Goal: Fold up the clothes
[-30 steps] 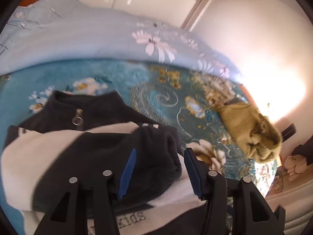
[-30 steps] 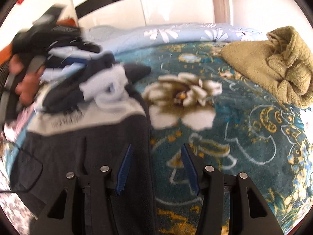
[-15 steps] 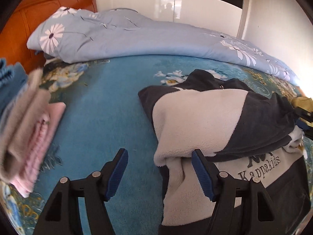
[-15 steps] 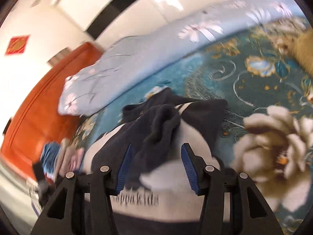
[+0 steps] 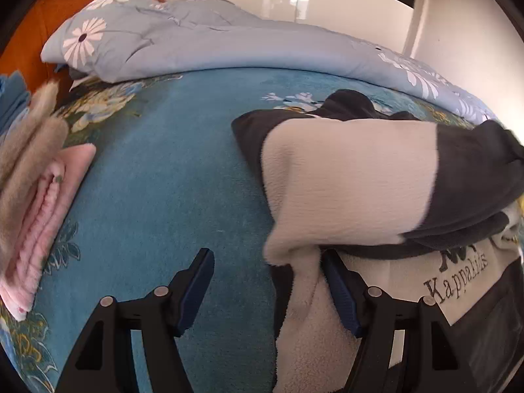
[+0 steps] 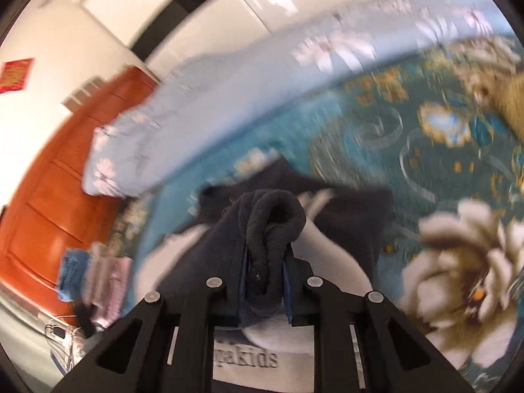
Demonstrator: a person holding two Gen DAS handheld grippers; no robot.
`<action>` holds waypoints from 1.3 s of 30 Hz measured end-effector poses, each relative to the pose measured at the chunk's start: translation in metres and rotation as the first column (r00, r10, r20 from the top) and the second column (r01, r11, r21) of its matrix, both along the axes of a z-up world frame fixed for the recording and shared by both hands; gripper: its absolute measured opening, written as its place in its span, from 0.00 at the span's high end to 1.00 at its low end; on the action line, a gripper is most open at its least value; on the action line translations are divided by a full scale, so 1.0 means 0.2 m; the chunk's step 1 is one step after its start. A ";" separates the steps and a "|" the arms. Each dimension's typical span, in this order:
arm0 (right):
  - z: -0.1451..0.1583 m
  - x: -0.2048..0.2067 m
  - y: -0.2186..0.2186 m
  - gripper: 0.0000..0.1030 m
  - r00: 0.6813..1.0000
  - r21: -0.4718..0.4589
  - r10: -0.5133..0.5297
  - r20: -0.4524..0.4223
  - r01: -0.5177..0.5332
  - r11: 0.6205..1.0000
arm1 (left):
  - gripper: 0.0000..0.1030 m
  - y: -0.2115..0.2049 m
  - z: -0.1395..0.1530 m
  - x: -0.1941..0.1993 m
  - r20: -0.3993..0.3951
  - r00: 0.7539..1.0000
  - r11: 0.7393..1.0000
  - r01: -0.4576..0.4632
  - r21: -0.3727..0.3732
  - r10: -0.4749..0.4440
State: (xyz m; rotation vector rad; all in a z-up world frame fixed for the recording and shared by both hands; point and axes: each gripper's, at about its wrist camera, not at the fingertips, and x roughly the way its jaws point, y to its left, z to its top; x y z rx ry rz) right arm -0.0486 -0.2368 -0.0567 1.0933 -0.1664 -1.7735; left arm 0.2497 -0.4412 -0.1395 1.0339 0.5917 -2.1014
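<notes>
A dark grey and cream fleece jacket with "Kappakids" lettering lies partly folded on the teal floral blanket. My left gripper stands open at the jacket's left edge. The cream edge hangs between its fingers, close to the right pad, and is not pinched. In the blurred right wrist view, my right gripper has its jaws closing on a bunched fold of the dark sleeve, and both blue pads press on it above the jacket.
A pile of folded pink and beige clothes sits at the left of the bed. A light blue flowered duvet runs along the back, against an orange wooden headboard. An olive garment lies at the far right.
My right gripper swung from the jacket's lower part up to the dark sleeve and closed on it. My left gripper left the sleeve, swung to the jacket's left edge and sank closer.
</notes>
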 end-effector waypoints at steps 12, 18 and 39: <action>-0.32 -0.11 0.20 0.82 0.993 0.052 -0.042 0.115 0.036 0.998 | 0.24 -0.02 -0.07 0.02 0.002 0.999 0.998 -0.034 0.049 0.034; -0.22 -0.05 0.22 0.66 0.999 0.091 -0.026 0.035 0.023 0.996 | 0.25 0.02 0.01 0.07 -0.059 0.998 0.991 -0.001 0.134 0.009; -0.54 0.38 1.21 0.55 0.967 -0.022 0.005 0.253 0.000 1.000 | 0.22 0.62 -0.06 0.65 -0.260 0.965 0.913 0.135 0.384 -0.034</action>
